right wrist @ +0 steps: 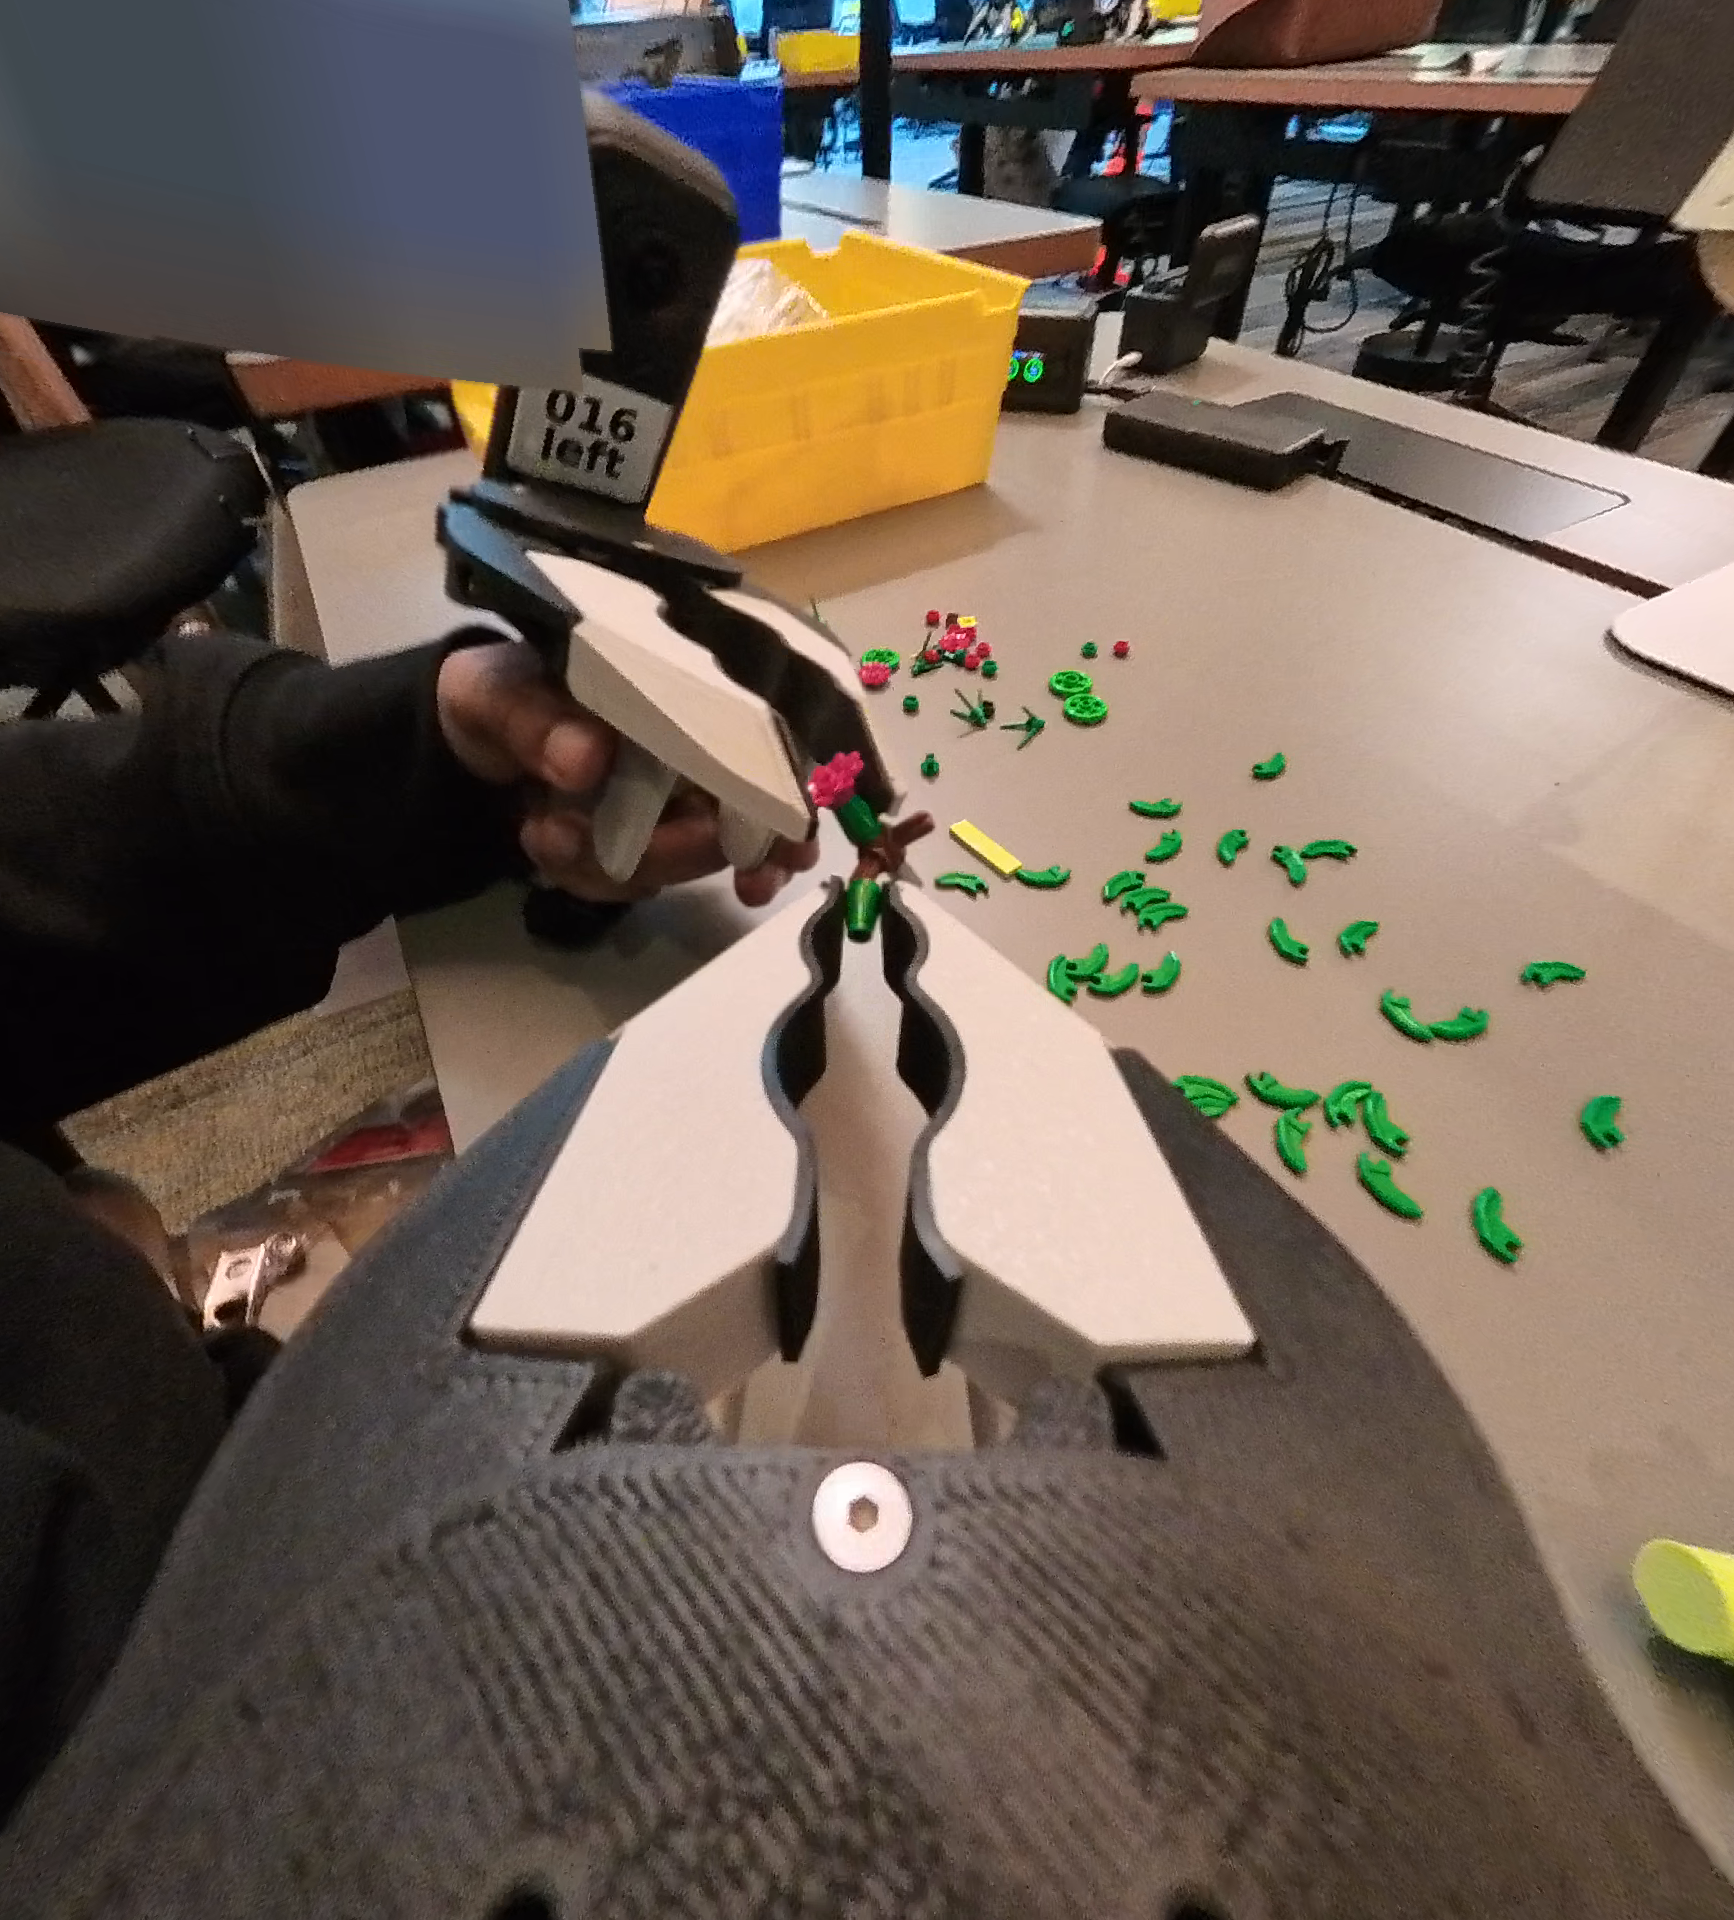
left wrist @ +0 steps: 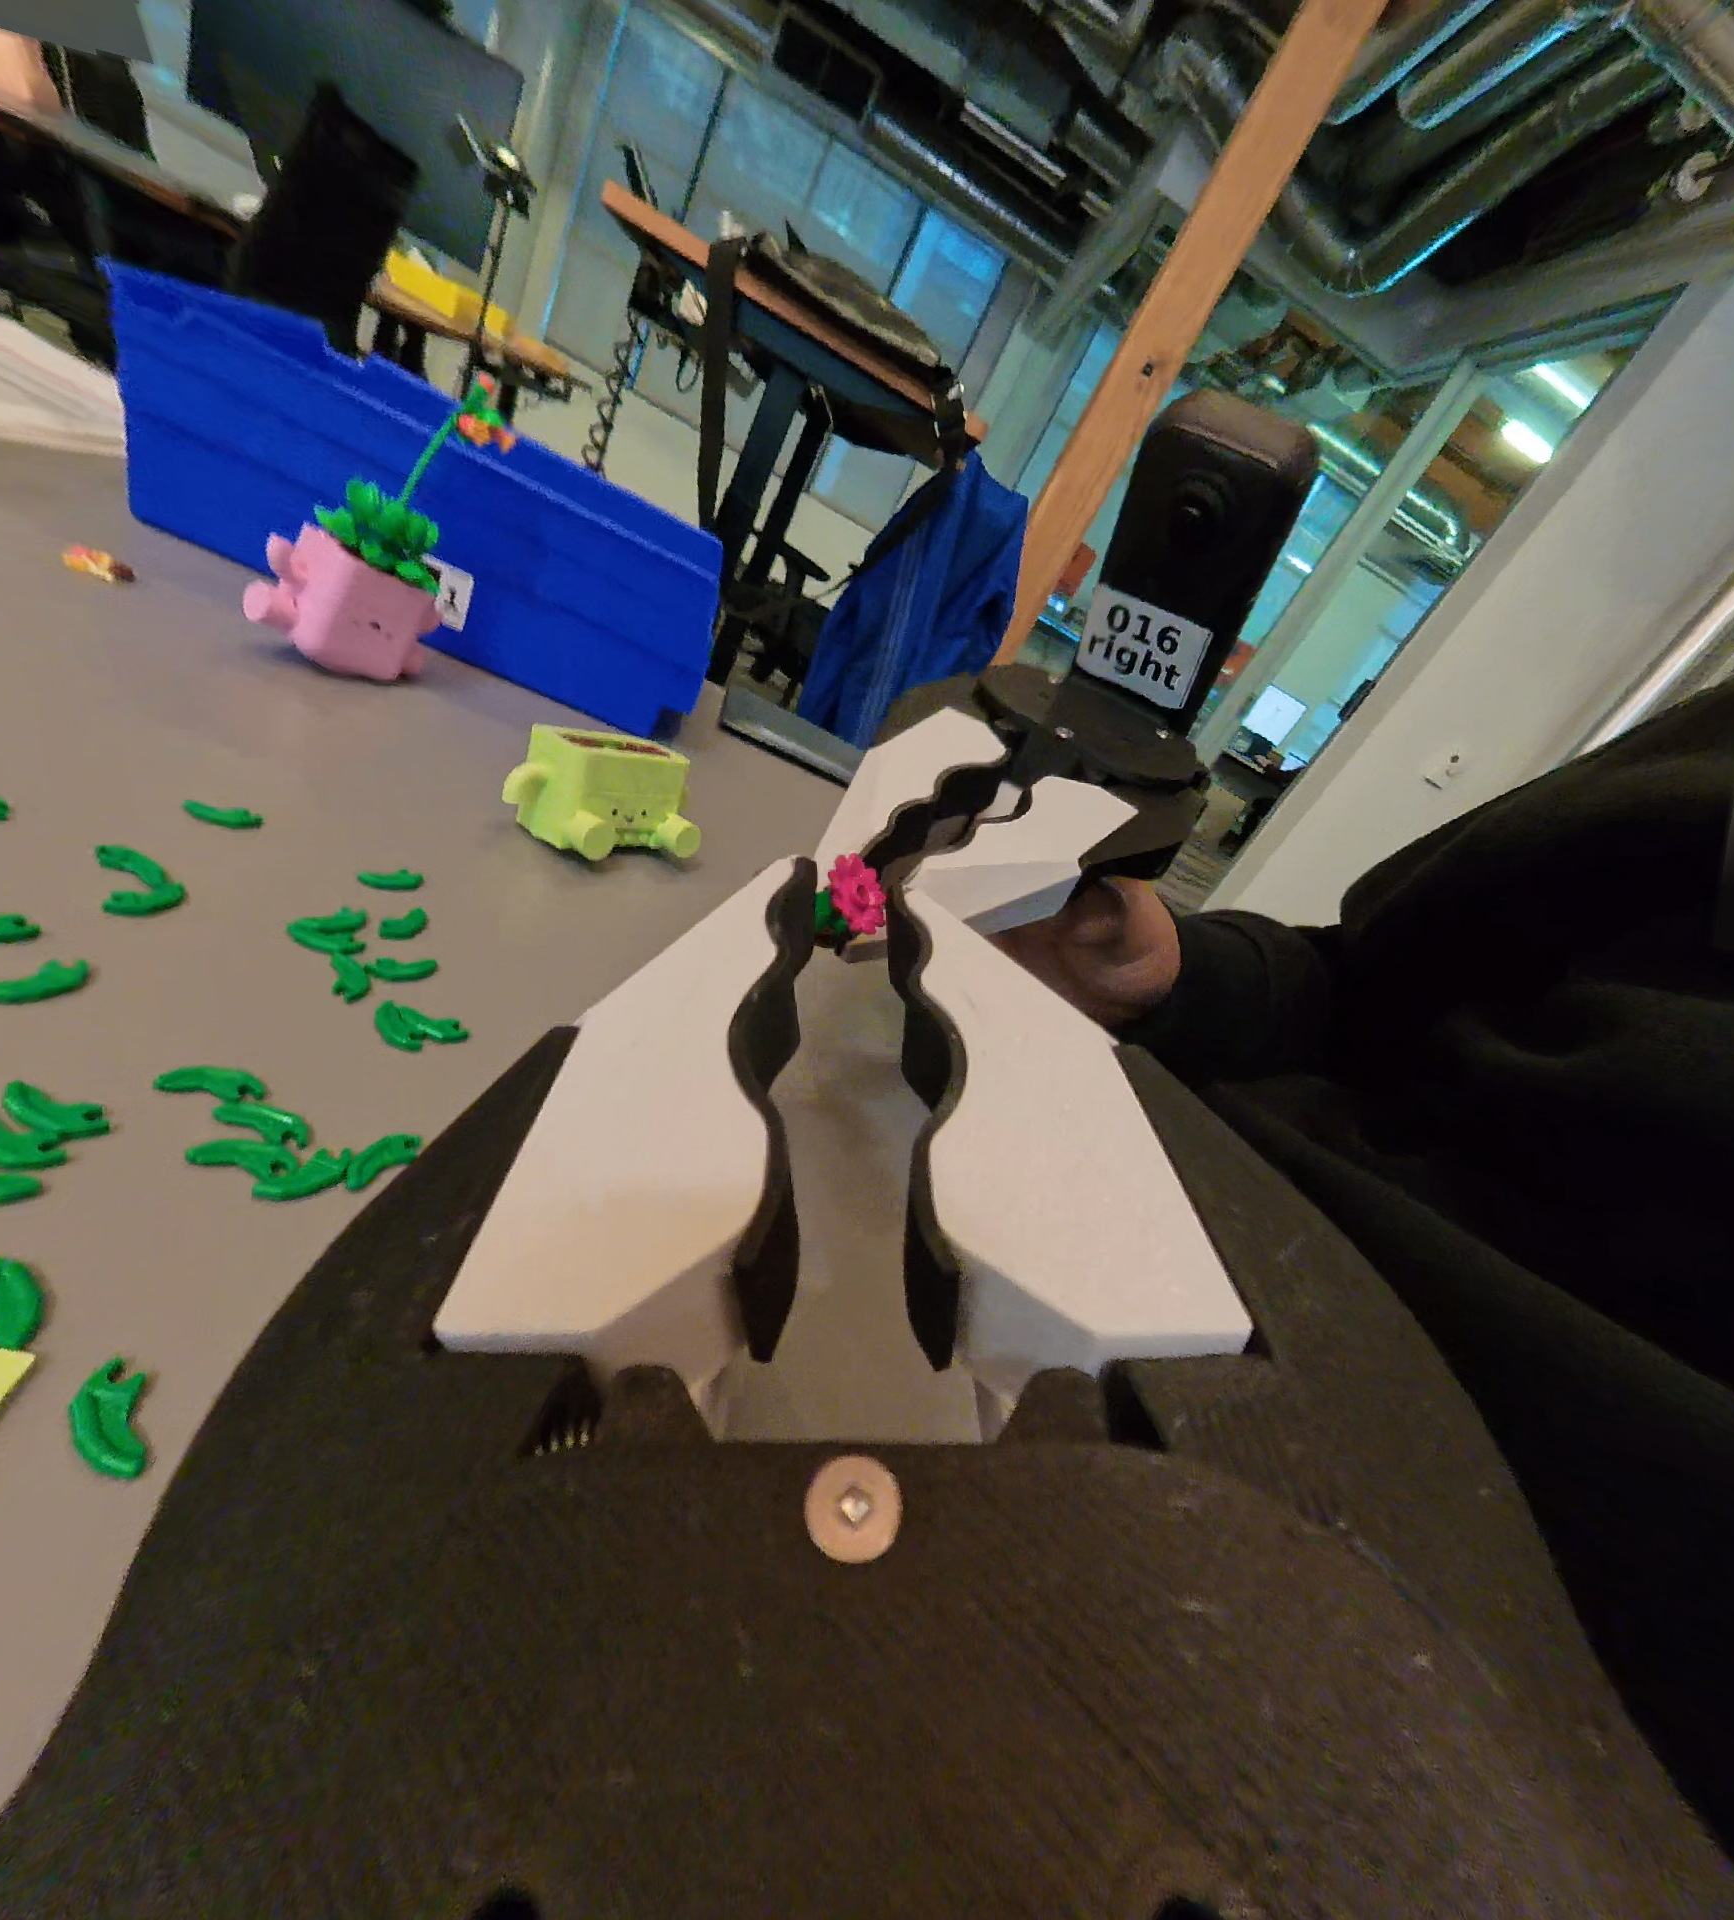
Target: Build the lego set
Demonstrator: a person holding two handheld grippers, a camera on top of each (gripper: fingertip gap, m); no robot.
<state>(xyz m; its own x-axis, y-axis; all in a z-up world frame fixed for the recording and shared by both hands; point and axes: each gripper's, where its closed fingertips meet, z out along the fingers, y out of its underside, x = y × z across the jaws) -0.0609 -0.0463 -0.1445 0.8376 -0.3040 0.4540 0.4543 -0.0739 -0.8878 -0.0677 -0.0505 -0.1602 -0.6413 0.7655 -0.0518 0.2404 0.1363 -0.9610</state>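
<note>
Where the two grippers meet tip to tip above the near edge of the grey table (left wrist: 167,727), everything hangs on one small joint. The left gripper (left wrist: 847,914) has its jaws pinched on a tiny flower sprig (left wrist: 855,896), a magenta bloom on a short green stem with a brown bit at its foot. In the right wrist view the right gripper (right wrist: 863,906) is clamped on a small green stem piece (right wrist: 863,904), which stands roughly upright between its tips. The flower sprig (right wrist: 842,792) sits just above and a little to the left of that piece, its long axis slanting down toward it, the brown end (right wrist: 894,836) nearest; whether the two parts already touch I cannot tell, they are so close.

By my guess the coming move is a short push along that slanted line, seating the brown end onto the green piece, so the two axes need to line up first. Neither gripper is nearer than the other; both are right at the joint.

Loose green leaf pieces (right wrist: 1289,940) lie scattered on the table to the right and farther off, with small red and green bits (right wrist: 956,639) beyond them. Farther away stand a lime-green pot (left wrist: 601,795) and a pink pot (left wrist: 349,608) that already carries a plant, in front of a blue bin (left wrist: 551,582). A yellow bin (right wrist: 842,405) sits at the far side.
</note>
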